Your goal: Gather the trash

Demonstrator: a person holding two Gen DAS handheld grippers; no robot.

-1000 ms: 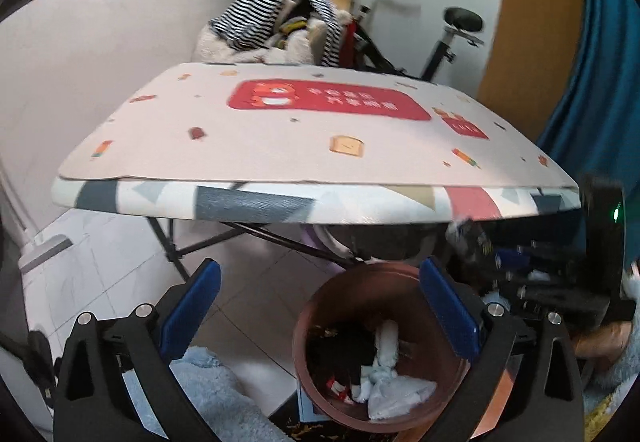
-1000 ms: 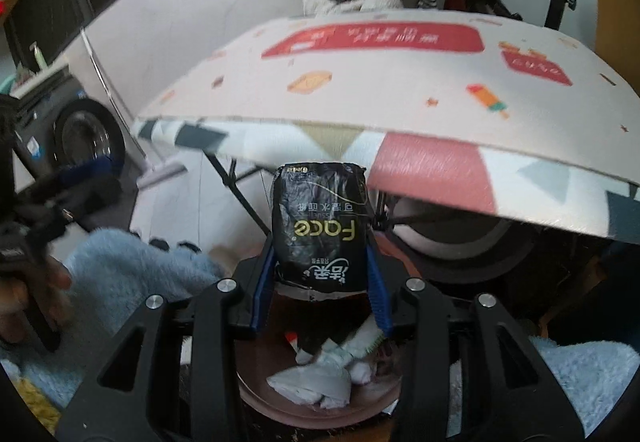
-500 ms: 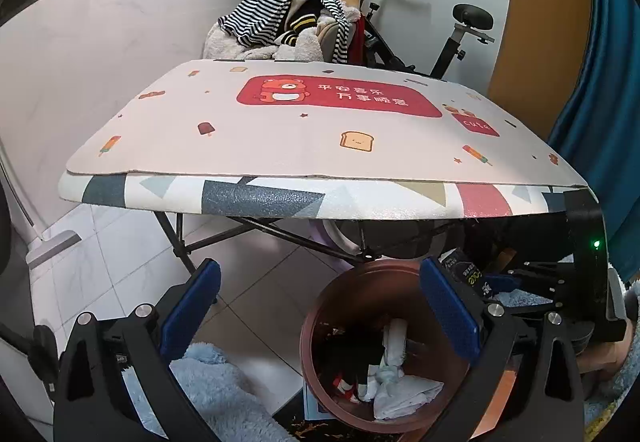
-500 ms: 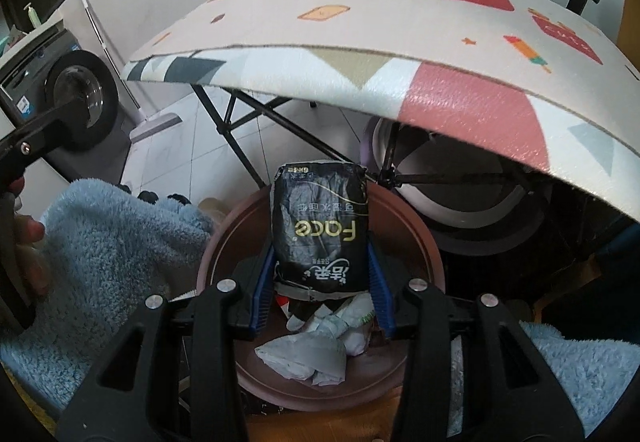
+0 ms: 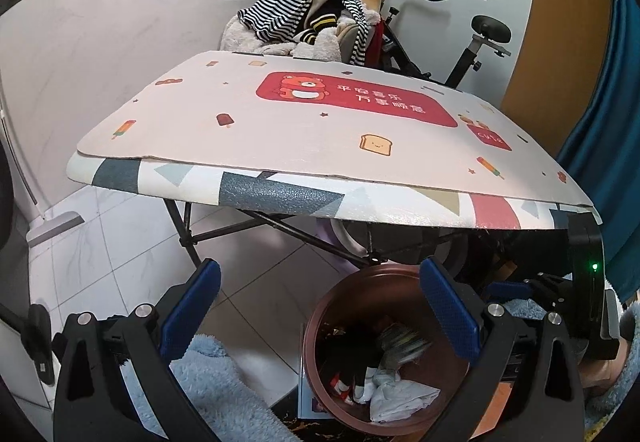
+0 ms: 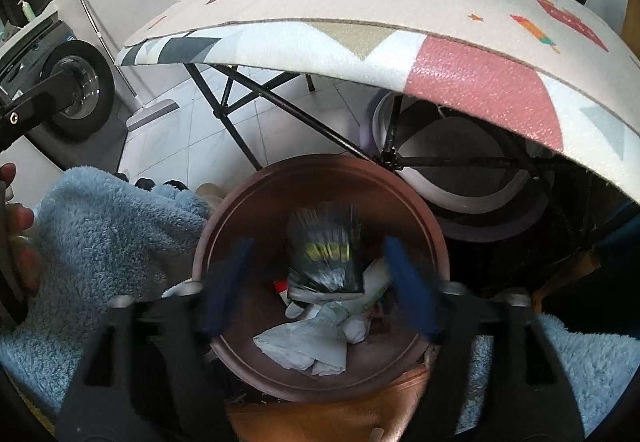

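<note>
Claw on my right (image 6: 320,282) is springing apart over the brown bin (image 6: 224,218); its blue pads (image 6: 408,282) are blurred and clear of the black packet (image 6: 324,250), which sits loose between them, smeared as if dropping, above the crumpled white tissues (image 6: 304,342) in the bin. My left claw (image 5: 320,318) hangs spread wide with nothing in it, just beside the bin's near rim.

As I judge it, this piece of trash is as good as binned. The folding surface (image 5: 304,130) with its cartoon mat shows nothing lying on it from either view, so that part of the collecting looks done; whether more litter lies on the tiled floor (image 5: 120,226) outside these views I cannot tell.

Around me: fluffy blue fabric (image 6: 100,226) lies against the bin's left side. The surface's front edge overhangs the bin, and its black crossed legs (image 6: 288,106) and a pale round basin (image 6: 472,178) stand right behind it, so lifting my right claw straight up risks knocking that edge. Beyond, an exercise bike (image 5: 472,42) and a heap of striped clothes (image 5: 296,10) sit well apart.
</note>
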